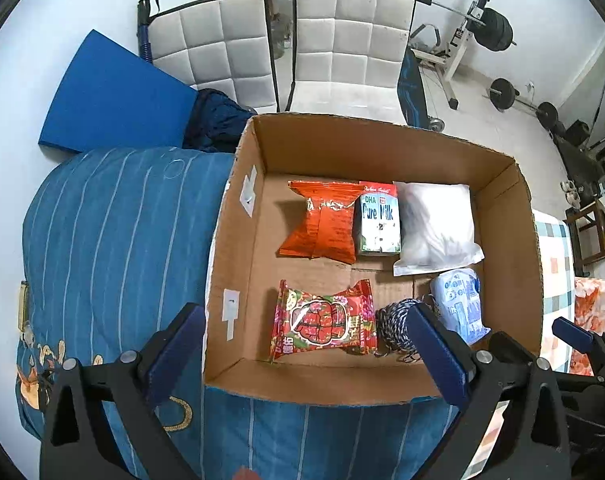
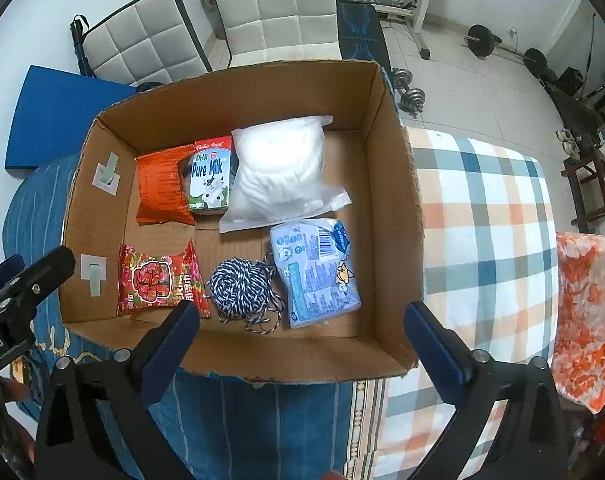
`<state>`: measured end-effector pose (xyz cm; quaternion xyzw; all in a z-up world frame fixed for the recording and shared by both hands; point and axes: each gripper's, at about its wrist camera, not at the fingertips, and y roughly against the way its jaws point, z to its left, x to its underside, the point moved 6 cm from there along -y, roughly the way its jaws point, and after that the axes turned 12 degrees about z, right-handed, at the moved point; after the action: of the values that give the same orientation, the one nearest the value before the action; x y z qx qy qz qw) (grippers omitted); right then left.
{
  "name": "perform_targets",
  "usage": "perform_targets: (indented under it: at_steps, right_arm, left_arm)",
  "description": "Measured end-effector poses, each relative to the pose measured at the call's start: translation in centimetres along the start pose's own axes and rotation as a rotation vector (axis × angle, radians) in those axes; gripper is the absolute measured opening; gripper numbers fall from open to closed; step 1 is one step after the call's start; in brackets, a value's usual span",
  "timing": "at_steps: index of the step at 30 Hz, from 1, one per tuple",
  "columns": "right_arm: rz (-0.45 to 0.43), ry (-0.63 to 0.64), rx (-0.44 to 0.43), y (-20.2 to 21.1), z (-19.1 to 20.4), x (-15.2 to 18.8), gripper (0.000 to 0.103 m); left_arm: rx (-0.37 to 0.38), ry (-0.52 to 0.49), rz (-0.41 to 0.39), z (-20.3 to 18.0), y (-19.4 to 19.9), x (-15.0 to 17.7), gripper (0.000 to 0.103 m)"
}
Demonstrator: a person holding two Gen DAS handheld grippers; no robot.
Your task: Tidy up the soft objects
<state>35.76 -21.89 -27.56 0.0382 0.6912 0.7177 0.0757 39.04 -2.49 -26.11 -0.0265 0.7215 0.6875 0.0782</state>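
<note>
Soft objects are seen laid in two rows inside the cardboard box (image 2: pixel 394 200), which rests on bedding. Far row: white pouch (image 2: pixel 282 172), orange packet (image 2: pixel 162 188), milk carton (image 2: pixel 210 176) between them. Near row: blue wipes pack (image 2: pixel 314 272), red floral packet (image 2: pixel 158 280), yarn ball (image 2: pixel 238 288). Left gripper (image 1: pixel 306 352) and right gripper (image 2: pixel 298 344) are held spread apart, empty, above the near wall.
</note>
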Motion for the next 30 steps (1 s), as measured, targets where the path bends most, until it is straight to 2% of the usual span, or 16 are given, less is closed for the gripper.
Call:
perform_targets:
  at_steps: [9,15,18,24,30]
  right_arm:
    - [-0.045,-0.003,0.005,2.1,-0.3,1.0,0.103]
    - [-0.113,-0.007,-0.011,6.0,-0.5,3.0,0.103]
    - [-0.166,-0.012,-0.026,8.8,-0.8,5.1,0.103]
    - [-0.253,0.006,-0.057,14.8,-0.9,11.0,0.103]
    - [-0.32,0.013,-0.094,19.7,-0.9,16.3,0.103]
  left_arm:
    - [-0.004,0.003,-0.037,0.0,1.9,1.5,0.103]
    - [-0.01,-0.002,-0.096,-0.2,5.4,3.1,0.103]
    - [-0.021,-0.008,-0.139,-0.5,8.2,4.8,0.103]
    - [0.005,-0.01,-0.227,-1.0,14.6,9.2,0.103]
    - [0.007,-0.007,-0.283,-1.0,19.3,13.3,0.103]
